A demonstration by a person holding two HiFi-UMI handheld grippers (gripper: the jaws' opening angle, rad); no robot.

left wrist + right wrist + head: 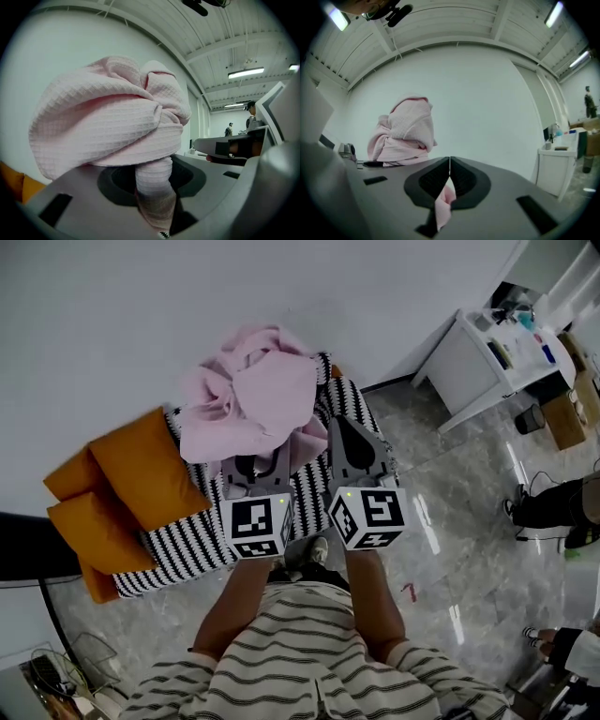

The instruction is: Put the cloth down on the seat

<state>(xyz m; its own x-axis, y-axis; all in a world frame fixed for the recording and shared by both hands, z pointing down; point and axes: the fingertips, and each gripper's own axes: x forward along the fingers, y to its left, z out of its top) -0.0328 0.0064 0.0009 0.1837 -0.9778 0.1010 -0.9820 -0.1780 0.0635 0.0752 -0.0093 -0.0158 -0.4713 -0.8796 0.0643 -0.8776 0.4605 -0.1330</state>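
Observation:
A crumpled pink cloth (248, 395) hangs bunched above the black-and-white striped seat (187, 554). My left gripper (253, 465) is shut on a fold of it, and in the left gripper view the cloth (108, 126) bulges over the jaws (154, 187) and fills most of the view. My right gripper (345, 427) is shut on a small pink edge (443, 204), with its jaws (449, 164) pressed together. The main bundle (405, 133) sits to that gripper's left. Both grippers are side by side over the seat's front half.
Orange cushions (141, 470) lie on the seat's left part. A white wall stands behind. A white desk (478, 357) with small items is at the right, over a glossy tiled floor (441, 484). Another person's legs (548, 502) show at the right edge.

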